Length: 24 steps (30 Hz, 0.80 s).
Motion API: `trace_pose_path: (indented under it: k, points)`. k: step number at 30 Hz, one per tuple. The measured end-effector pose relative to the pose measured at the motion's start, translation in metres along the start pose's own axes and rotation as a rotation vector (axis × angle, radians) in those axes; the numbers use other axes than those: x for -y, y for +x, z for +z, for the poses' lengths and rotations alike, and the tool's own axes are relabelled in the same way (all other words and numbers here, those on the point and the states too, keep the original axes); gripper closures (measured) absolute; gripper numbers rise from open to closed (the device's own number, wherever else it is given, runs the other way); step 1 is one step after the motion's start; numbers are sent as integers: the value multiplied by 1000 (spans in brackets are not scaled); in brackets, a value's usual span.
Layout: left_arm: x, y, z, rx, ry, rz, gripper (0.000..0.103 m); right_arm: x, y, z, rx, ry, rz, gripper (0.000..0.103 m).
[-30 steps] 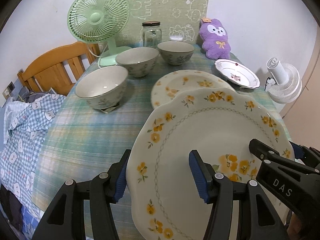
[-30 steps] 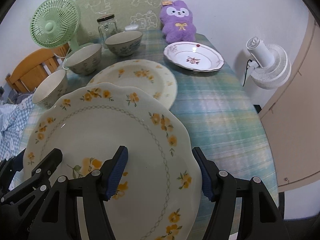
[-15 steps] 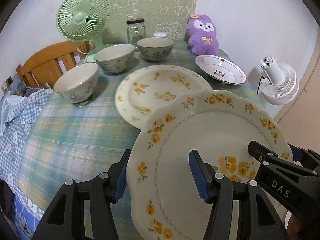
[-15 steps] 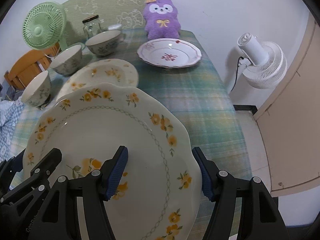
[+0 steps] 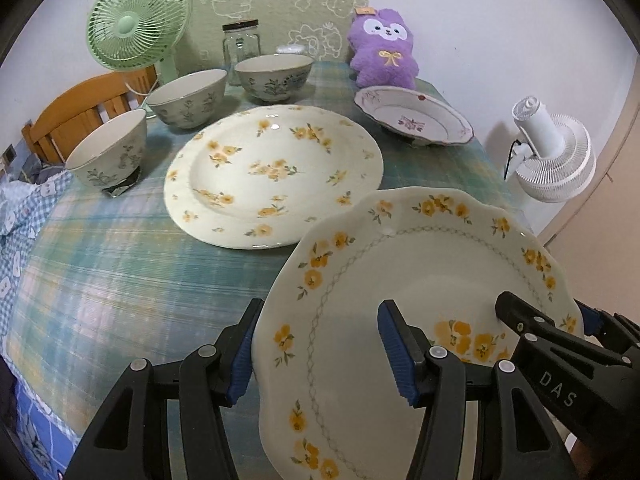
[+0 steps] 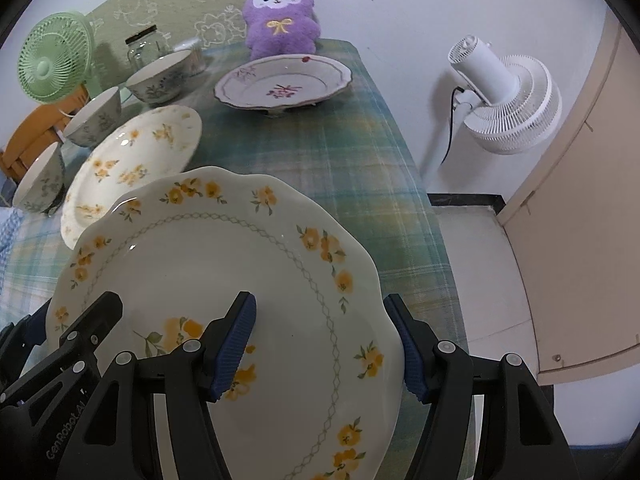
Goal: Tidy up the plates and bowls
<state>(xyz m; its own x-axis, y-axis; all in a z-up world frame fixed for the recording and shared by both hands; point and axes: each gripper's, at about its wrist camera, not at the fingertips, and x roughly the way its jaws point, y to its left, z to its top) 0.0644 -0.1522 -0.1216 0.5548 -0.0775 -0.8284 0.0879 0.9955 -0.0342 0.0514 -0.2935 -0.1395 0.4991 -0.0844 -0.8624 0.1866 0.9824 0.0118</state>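
Both grippers carried the scalloped plate (image 5: 420,300) rightward, tilted, near-level

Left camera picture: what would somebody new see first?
First, the big scalloped plate with yellow flowers, held up front over the near edge of the table, the left gripper and right gripper each clamping one side of its rim. Behind it lies another yellow-flowered plate, and at the back a purple plush toy.

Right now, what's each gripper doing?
Left gripper: clamped on the scalloped plate's left rim.
Right gripper: clamped on the same plate's right rim.
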Motion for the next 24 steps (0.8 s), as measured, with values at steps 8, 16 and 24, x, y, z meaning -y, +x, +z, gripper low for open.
trace_pose_path:
  k: [8,16,24]
  points:
    - [11,15,-6,-22,10,12,46,12,16,1,-12,1,0,35]
    - [16,24,-7,-34,22,25,46,17,26,0,-24,4,5,35]
    - [23,28,-7,-35,58,40,36,17,28,1,-20,-12,5,33]
